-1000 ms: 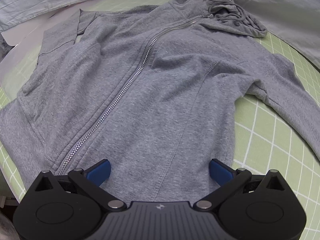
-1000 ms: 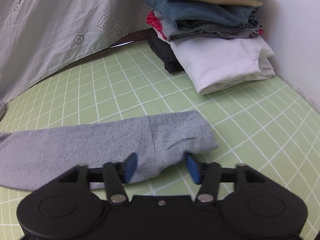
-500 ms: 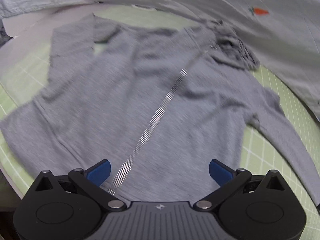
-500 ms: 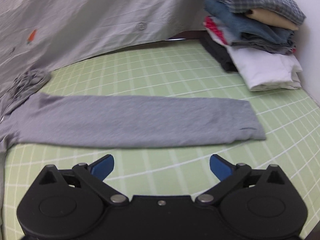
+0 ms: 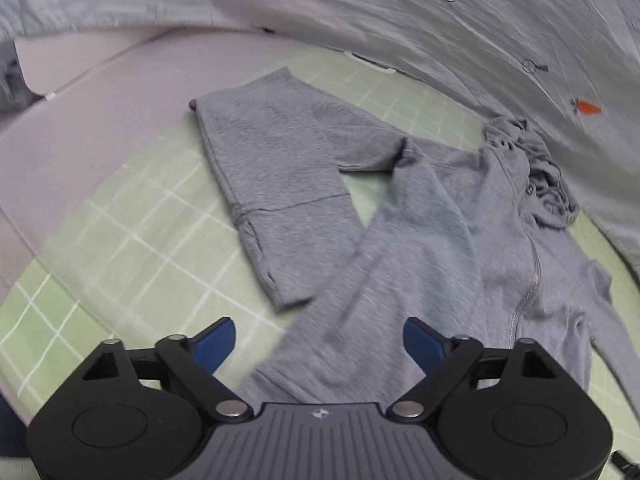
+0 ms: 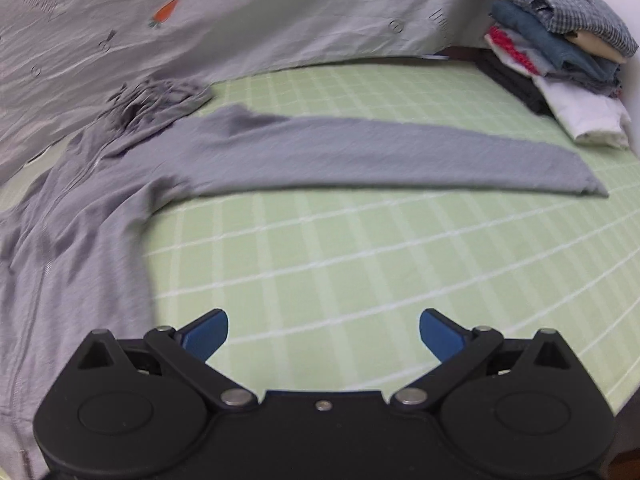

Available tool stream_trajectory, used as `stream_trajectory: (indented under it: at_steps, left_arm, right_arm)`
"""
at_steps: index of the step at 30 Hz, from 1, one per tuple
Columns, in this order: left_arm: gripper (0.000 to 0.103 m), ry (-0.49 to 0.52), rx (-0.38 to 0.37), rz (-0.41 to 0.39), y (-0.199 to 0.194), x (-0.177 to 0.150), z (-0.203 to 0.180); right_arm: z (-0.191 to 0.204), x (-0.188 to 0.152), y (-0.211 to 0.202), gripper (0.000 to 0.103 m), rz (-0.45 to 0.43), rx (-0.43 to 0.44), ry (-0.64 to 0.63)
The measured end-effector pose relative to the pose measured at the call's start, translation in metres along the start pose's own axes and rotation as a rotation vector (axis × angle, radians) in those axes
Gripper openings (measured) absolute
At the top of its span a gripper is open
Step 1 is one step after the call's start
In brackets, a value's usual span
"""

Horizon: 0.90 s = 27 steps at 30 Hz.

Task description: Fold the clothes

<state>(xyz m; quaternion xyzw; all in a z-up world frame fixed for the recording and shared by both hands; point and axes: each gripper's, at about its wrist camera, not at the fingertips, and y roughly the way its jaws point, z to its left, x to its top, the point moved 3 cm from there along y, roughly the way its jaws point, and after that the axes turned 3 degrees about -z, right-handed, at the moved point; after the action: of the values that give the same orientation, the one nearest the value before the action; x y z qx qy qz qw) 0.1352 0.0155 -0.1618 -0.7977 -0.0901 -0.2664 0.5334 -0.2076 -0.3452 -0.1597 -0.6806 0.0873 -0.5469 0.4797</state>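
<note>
Flat: grey zip hoodie (image 5: 440, 240), sleeves spread, hood bunched.

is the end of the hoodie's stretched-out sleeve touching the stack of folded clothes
Apart. The right wrist view shows the sleeve's cuff ending on the green grid mat, with bare mat between it and the stack of folded clothes.
</note>
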Motion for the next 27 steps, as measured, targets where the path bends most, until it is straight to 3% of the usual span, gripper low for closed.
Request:
stream_trajectory:
  at_steps: [6, 10, 11, 13, 14, 15, 21, 27]
  left_arm:
    - [0.077, 0.041, -0.063, 0.043, 0.028, 0.029, 0.025]
    - [0.073, 0.119, -0.108, 0.061, 0.042, 0.032, 0.019]
    - [0.069, 0.154, -0.102, 0.057, 0.043, 0.032, 0.015]
    - [0.051, 0.193, -0.092, 0.051, 0.045, 0.035, 0.011]
    - [0.03, 0.199, -0.091, 0.051, 0.045, 0.037, 0.013]
    - [0.008, 0.173, -0.105, 0.053, 0.046, 0.04, 0.018]
    - [0.007, -0.117, -0.288, 0.018, 0.036, 0.066, 0.058]
    - [0.006, -0.399, -0.357, -0.174, 0.006, 0.115, 0.106]
  right_arm:
    - [0.058, -0.011, -0.001, 0.103, 0.01, -0.016, -0.003]
    - [0.074, -0.011, -0.005, 0.103, 0.011, -0.058, -0.003]
    - [0.076, -0.011, -0.005, 0.103, 0.015, -0.066, 0.002]
    - [0.082, -0.011, -0.003, 0.103, 0.025, -0.085, -0.002]
    - [0.086, -0.01, -0.002, 0.103, 0.03, -0.096, -0.007]
    - [0.09, -0.01, 0.0, 0.103, 0.035, -0.103, -0.017]
    - [0.119, -0.006, 0.008, 0.103, 0.06, -0.093, -0.114]
    - [0.134, -0.003, 0.017, 0.103, 0.088, -0.093, -0.147]
